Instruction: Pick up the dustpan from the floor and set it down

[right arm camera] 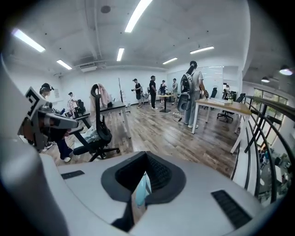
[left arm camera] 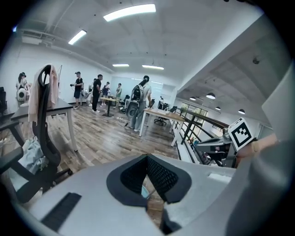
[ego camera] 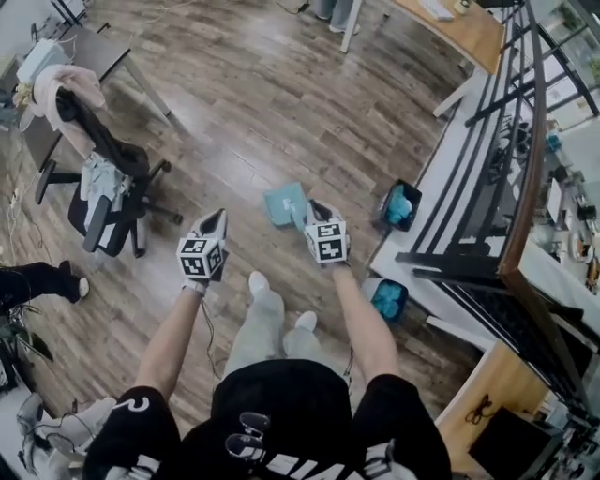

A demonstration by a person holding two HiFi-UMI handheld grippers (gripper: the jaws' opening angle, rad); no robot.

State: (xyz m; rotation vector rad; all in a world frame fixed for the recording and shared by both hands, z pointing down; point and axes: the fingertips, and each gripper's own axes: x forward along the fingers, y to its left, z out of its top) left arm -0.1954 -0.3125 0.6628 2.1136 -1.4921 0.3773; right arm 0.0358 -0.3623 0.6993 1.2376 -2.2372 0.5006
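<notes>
The teal dustpan (ego camera: 284, 202) hangs above the wood floor in front of the person's feet in the head view. My right gripper (ego camera: 315, 210) is shut on its handle, and the pan points away to the left of that gripper. In the right gripper view the teal handle (right arm camera: 142, 191) stands on edge between the closed jaws of the right gripper (right arm camera: 146, 160). My left gripper (ego camera: 217, 219) is held beside it to the left, apart from the dustpan. In the left gripper view the pads of the left gripper (left arm camera: 147, 159) meet with nothing held between them.
A black office chair (ego camera: 108, 202) draped with clothes stands at the left. Two black bins with teal liners (ego camera: 401, 204) (ego camera: 388, 300) sit by the white base of a railing (ego camera: 525, 169) on the right. A wooden desk (ego camera: 450, 28) is at the far right. Several people stand far off (right arm camera: 191, 92).
</notes>
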